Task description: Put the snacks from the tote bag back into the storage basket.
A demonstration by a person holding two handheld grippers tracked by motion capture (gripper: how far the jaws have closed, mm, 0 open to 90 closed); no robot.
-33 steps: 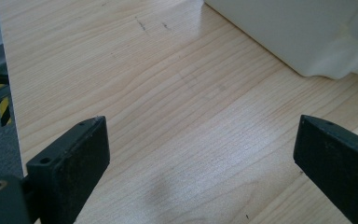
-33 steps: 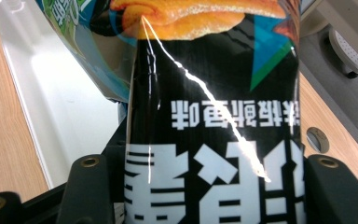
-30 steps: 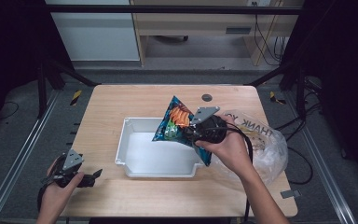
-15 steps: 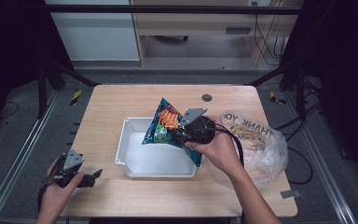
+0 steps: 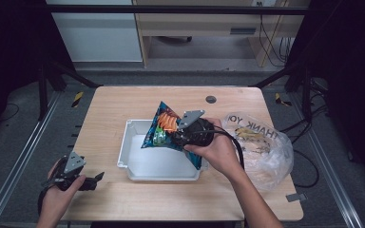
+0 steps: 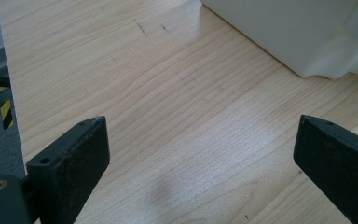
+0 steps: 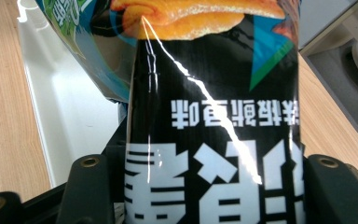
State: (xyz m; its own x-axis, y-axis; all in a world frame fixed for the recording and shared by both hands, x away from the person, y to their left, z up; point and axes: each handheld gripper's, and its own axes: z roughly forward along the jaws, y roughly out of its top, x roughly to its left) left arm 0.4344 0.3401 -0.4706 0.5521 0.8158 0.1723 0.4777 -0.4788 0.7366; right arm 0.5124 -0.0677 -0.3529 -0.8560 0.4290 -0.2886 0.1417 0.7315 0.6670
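From the high view, the right gripper (image 5: 179, 134) pinched a snack bag (image 5: 164, 127) and held it tilted over the white bin (image 5: 158, 164), above the bin's far right part. The bag's lower corner reached down past the hand toward the bin's right rim. The right hand (image 5: 216, 151) came in slantwise from the lower right, forearm crossing the table's (image 5: 123, 102) near edge. Just right of it lay a clear plastic bag (image 5: 261, 142), close to the table's right edge, touching the forearm side or very near it; which one could not be told. The far half of the table lay bare apart from a small dark disc (image 5: 211, 99), and a wide strip of bare wood ran left of the bin. The left gripper (image 5: 95, 178) rested at the near left corner, well apart from the bin, its hand (image 5: 57, 199) low at the table's edge.

In the left gripper view, the jaws stood spread wide over bare wood with nothing between them. The bin's wall (image 6: 279, 32) sat ahead at upper right, and the table's edge ran down the left side.

In the right gripper view, the jaws pressed on the bag (image 7: 214, 121) from both sides. Its black panel with white print and orange picture showed up close, with the bin (image 7: 70, 102) beneath at left.
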